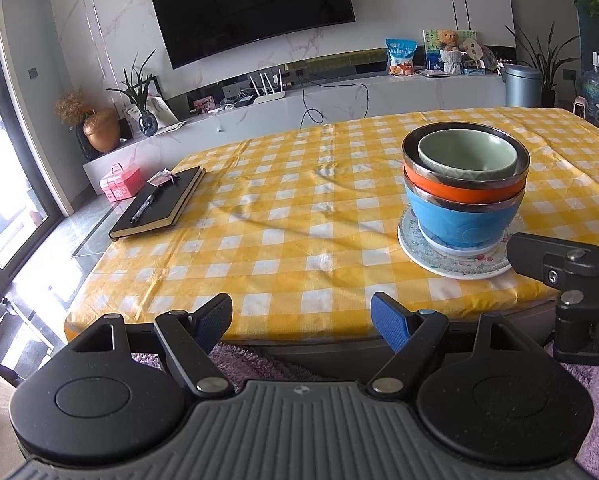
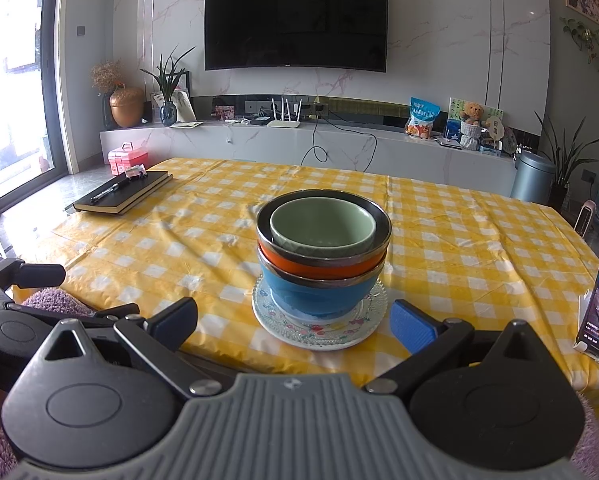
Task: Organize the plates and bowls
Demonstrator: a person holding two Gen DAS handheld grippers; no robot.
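Yellow-checked cloth covers the tabletop (image 2: 459,216), where green bowl (image 2: 322,225), orange bowl (image 2: 319,267) and blue bowl (image 2: 319,294) sit nested on a floral plate (image 2: 319,334) near its front edge. Left gripper (image 1: 301,316) and right gripper (image 2: 293,320) hover wide and empty; any further lift likely needs a level, two-sided grip.

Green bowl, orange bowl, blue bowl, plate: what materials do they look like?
Green bowl: likely glazed ceramic, with a thick rim and soft sheen.
Orange bowl and blue bowl: coloured outer shell, probably plastic, with a shiny metal rim and what looks like a steel liner.
Plate: the top one looks like pressed clear glass, with a ribbed, see-through edge; a floral one, probably ceramic, lies beneath.
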